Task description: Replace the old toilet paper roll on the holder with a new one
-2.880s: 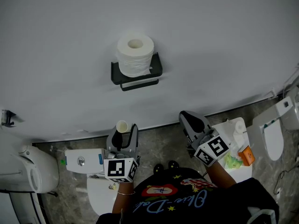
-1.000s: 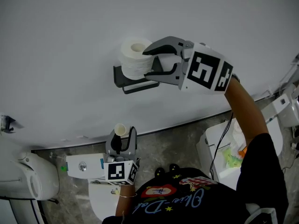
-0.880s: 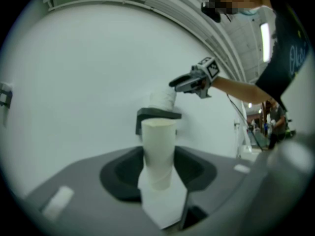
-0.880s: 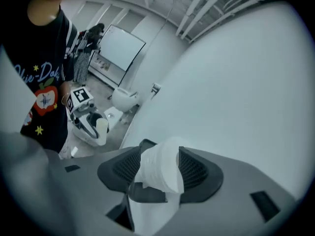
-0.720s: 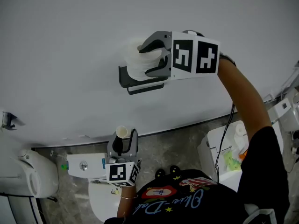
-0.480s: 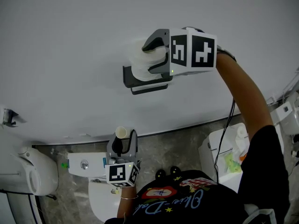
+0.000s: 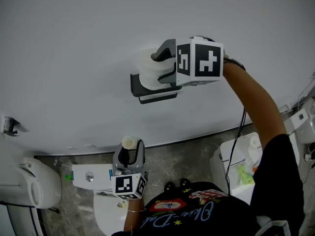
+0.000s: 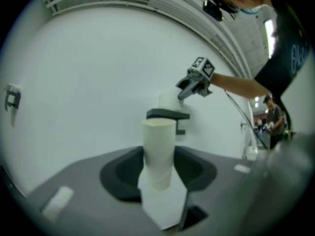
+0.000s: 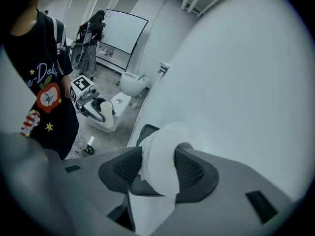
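The full toilet paper roll (image 7: pixel 147 72), seemingly the new one, stands on end on the black wall holder (image 7: pixel 137 86). The right gripper (image 7: pixel 158 66) reaches down over it. Its jaws have just been opening and now stand wide with the roll between the 2 pads, which lie close against the paper without visibly squeezing it. The left gripper (image 7: pixel 131 147) hangs low, clamped on a bare cardboard tube (image 7: pixel 128 142). To take the roll well, I judge the pads should close squarely on its sides, gently enough not to crush the soft paper, and any lift should go straight so the loose tail does not snag the holder.
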`<control>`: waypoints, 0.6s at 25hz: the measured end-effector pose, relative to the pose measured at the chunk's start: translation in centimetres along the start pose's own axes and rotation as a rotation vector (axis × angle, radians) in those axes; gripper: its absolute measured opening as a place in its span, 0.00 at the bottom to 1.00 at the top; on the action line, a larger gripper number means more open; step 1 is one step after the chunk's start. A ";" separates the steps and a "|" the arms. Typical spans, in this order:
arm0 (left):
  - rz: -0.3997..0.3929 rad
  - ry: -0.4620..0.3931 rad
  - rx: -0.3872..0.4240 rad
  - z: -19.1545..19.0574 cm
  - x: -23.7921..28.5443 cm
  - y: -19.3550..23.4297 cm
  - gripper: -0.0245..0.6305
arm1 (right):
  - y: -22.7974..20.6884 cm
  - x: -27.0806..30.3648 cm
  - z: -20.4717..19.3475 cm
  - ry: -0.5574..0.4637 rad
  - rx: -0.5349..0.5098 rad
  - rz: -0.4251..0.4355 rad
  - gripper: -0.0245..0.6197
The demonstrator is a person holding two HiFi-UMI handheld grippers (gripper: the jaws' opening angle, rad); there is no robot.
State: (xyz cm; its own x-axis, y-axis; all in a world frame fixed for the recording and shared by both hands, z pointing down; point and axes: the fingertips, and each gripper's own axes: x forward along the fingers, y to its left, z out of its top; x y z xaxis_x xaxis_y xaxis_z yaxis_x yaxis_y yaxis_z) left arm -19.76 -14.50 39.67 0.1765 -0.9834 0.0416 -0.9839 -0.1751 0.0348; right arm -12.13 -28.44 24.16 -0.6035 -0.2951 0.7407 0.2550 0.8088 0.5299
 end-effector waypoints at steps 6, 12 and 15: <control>-0.005 0.000 0.002 0.0 -0.1 0.0 0.32 | 0.3 -0.5 -0.1 -0.055 -0.006 -0.072 0.35; -0.005 -0.014 0.013 0.5 -0.2 -0.2 0.32 | 0.2 -4.2 -0.5 -0.319 0.151 -0.212 0.35; -0.022 -0.024 0.020 0.9 0.2 -0.8 0.32 | 1.2 -7.7 -0.7 -0.532 0.263 -0.248 0.35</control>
State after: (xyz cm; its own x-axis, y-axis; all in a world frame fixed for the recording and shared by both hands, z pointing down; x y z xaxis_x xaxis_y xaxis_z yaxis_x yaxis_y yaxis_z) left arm -18.99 -14.56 38.72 0.1972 -0.9802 0.0173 -0.9803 -0.1970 0.0155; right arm -6.65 -25.55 19.41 -0.9301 -0.2518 0.2674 -0.0935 0.8663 0.4906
